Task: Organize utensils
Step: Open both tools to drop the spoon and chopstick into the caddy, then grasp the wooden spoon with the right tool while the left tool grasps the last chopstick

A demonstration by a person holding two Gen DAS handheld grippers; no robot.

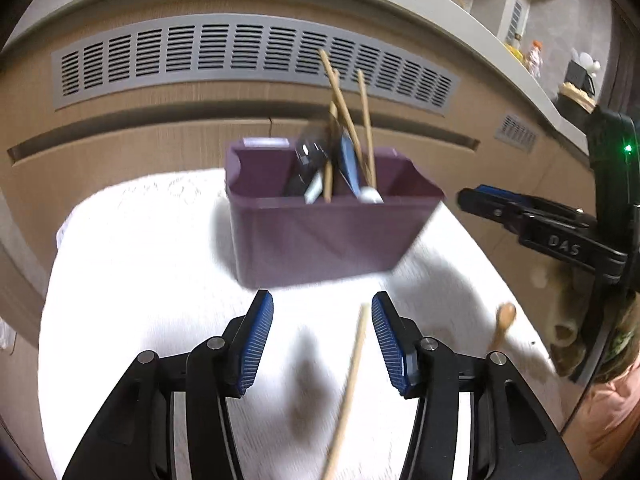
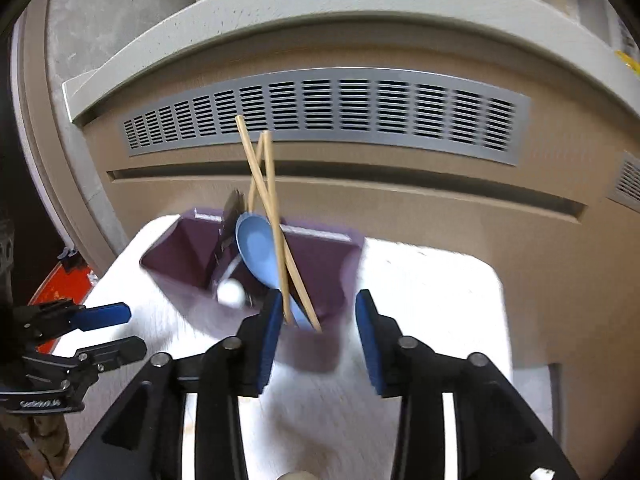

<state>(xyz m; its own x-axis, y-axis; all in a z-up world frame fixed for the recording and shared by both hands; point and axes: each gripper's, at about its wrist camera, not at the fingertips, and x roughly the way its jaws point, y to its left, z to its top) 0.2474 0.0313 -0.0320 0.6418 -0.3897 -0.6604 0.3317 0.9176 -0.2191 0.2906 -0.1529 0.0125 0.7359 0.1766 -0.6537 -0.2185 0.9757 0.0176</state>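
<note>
The left gripper (image 1: 322, 344) hangs over a white cloth (image 1: 160, 280), its blue ribbed pads (image 1: 256, 344) well apart with nothing pressed between them. A loose wooden chopstick (image 1: 352, 380) lies on the cloth, running from about 6 o'clock up toward the right pad; it passes through the gap near that pad, but whether it touches cannot be told through the blur. At 3 o'clock of this gripper a small wooden spoon (image 1: 503, 322) lies on the cloth.

At 12 o'clock stands a purple caddy (image 1: 320, 236) on the cloth, holding upright chopsticks (image 1: 344, 112), a blue spoon (image 1: 349, 164) and dark-handled utensils (image 1: 306, 168).

In the right wrist view, the right gripper (image 2: 316, 340) has its pads (image 2: 268, 336) apart and empty, just in front of the caddy (image 2: 180, 252). The left pad sits at the caddy's near rim; contact cannot be judged. The blue spoon (image 2: 256, 248) and crossed chopsticks (image 2: 272, 208) lean in the caddy at 12 o'clock. The left gripper (image 2: 120, 332) shows at 9 o'clock, fingers parted.
</note>
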